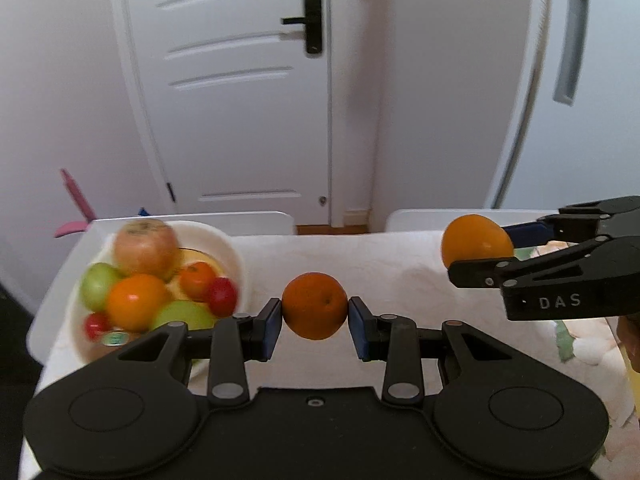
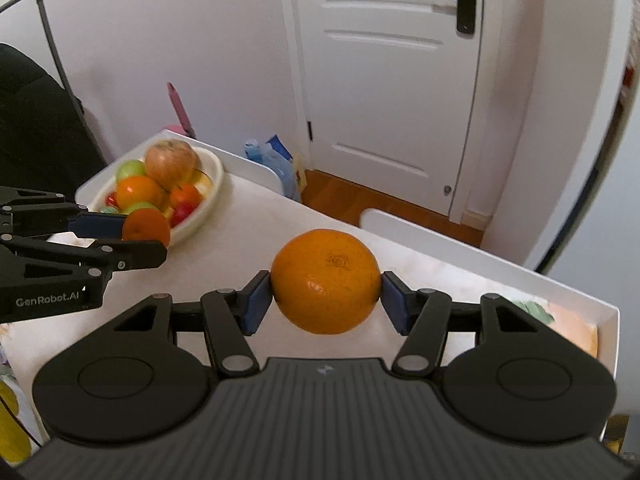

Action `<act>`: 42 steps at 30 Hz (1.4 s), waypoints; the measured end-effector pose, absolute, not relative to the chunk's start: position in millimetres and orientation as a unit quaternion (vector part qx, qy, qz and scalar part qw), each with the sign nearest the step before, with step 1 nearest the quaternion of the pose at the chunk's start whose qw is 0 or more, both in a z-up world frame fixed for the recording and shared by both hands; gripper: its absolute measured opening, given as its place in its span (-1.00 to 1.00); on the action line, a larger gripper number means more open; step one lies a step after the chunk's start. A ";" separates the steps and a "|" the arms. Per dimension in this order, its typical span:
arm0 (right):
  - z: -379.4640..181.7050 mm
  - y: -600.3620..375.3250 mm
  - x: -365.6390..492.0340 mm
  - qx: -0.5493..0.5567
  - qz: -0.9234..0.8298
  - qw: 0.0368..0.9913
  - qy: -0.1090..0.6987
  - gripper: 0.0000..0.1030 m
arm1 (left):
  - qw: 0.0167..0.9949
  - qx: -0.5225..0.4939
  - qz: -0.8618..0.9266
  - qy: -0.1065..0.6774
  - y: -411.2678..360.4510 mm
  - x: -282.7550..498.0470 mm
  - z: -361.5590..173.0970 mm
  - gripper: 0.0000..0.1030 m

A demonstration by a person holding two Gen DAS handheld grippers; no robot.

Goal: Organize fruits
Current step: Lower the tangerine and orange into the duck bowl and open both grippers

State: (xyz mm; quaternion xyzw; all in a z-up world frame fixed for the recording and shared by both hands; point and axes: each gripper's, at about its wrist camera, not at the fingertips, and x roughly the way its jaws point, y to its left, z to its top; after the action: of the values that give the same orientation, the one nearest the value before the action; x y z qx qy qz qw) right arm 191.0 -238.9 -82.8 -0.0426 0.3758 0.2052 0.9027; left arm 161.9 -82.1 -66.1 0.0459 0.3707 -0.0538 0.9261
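- The left tongs (image 1: 315, 312) are pinched in close, the blue pads (image 1: 272, 330) pressing on both sides of a small orange (image 1: 315, 306), which hangs clear of the table.
- The right tongs (image 2: 326, 286) stand about half open, with their blue pads (image 2: 256, 300) clamped on the flanks of a big orange (image 2: 326, 282), also lifted off the table.
- From the left tongs' camera, the right tongs (image 1: 476, 254) come in from the right side, a little higher in the picture and well apart, carrying the big orange (image 1: 476, 242).
- From the right tongs' camera, the left tongs (image 2: 146, 234) reach in from the left side with the small orange (image 2: 146, 231) at their tip.
- A white bowl (image 1: 224, 248) sits on the table just left of the left tongs, beyond their left finger. It is heaped with fruit: a large apple (image 1: 146, 250) on top, an orange, green fruits and small red ones.
- The table (image 1: 392, 264) under both tongs has a pale cloth with a raised white rim along its far edge.
- Beyond the table, straight ahead of the left tongs, is a white door (image 1: 240, 88) with a black handle (image 1: 310, 20).
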 end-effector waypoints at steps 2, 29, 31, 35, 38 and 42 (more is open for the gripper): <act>-76.8 -228.6 190.6 -0.042 0.210 0.902 0.374 0.44 | 0.927 0.041 -0.042 0.370 -70.1 160.8 -60.0 -0.23; -67.1 -72.4 218.7 -0.037 0.222 0.898 0.378 0.44 | 0.917 0.054 -0.002 0.395 91.0 193.3 -75.8 -0.23; -67.8 -67.1 222.2 -0.032 0.214 0.900 0.379 0.44 | 0.915 0.054 -0.006 0.399 97.4 197.8 -81.3 -0.23; -69.2 -60.8 227.7 -0.027 0.203 0.902 0.380 0.44 | 0.912 0.056 -0.021 0.407 102.8 204.2 -89.5 -0.23; -70.2 -56.2 230.0 -0.025 0.197 0.903 0.382 0.44 | 0.911 0.054 -0.034 0.407 103.9 206.3 -92.1 -0.23; -70.6 -51.9 231.2 -0.026 0.195 0.902 0.384 0.44 | 0.910 0.055 -0.042 0.410 103.2 208.7 -94.5 -0.21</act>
State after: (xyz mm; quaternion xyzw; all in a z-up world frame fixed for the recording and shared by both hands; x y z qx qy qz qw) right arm 231.2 -51.9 -70.6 -0.0255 0.3839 0.1947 0.9023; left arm 208.7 103.2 -94.5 0.0553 0.4098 -0.0420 0.9095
